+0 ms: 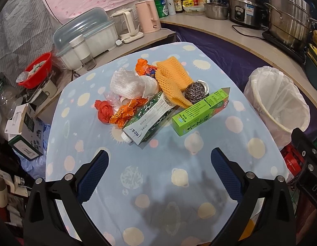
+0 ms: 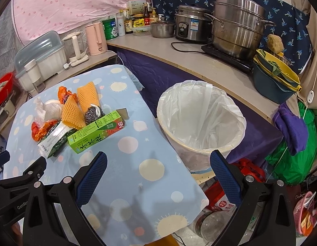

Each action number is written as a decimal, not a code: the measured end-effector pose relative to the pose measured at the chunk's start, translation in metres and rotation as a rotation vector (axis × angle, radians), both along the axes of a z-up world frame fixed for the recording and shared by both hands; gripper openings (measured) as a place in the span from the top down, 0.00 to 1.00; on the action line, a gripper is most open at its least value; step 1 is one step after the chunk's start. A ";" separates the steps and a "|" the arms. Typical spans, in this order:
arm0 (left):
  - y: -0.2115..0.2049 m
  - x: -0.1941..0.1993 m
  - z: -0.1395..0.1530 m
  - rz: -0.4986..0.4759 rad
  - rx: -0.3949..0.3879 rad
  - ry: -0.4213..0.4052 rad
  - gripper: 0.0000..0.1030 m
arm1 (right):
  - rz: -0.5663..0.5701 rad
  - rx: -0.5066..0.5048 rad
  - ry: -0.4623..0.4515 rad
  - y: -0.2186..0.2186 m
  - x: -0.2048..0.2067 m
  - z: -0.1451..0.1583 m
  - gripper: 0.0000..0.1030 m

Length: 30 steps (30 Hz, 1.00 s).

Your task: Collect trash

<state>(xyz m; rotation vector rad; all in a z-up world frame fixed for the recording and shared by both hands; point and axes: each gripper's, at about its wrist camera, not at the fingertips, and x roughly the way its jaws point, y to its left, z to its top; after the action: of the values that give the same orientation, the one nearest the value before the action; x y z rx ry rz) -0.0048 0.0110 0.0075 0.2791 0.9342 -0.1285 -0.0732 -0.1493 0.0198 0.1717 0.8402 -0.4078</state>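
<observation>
A pile of trash lies on the blue dotted tablecloth: a green box, a milk carton, orange foam netting, white crumpled paper, red and orange wrappers and a steel scourer. A bin with a white liner stands to the right of the table. My left gripper is open and empty, above the near part of the table. My right gripper is open and empty, over the table's right edge near the bin. The green box lies to its left.
A counter behind holds steel pots, a rice cooker, kettles and bottles. A red bowl and boxes sit at the left. Bags and clutter lie on the floor by the bin.
</observation>
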 end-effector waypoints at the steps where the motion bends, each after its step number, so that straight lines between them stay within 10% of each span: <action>1: 0.000 0.000 0.000 0.001 0.000 0.000 0.07 | 0.000 0.000 0.000 0.000 0.000 0.000 0.07; 30: 0.006 0.000 -0.003 0.015 -0.011 0.014 0.07 | 0.002 0.010 0.009 0.002 0.001 -0.006 0.07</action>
<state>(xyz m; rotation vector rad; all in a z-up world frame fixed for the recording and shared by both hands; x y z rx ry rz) -0.0046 0.0175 0.0041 0.2613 0.9485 -0.1222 -0.0719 -0.1471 0.0142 0.1781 0.8513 -0.4026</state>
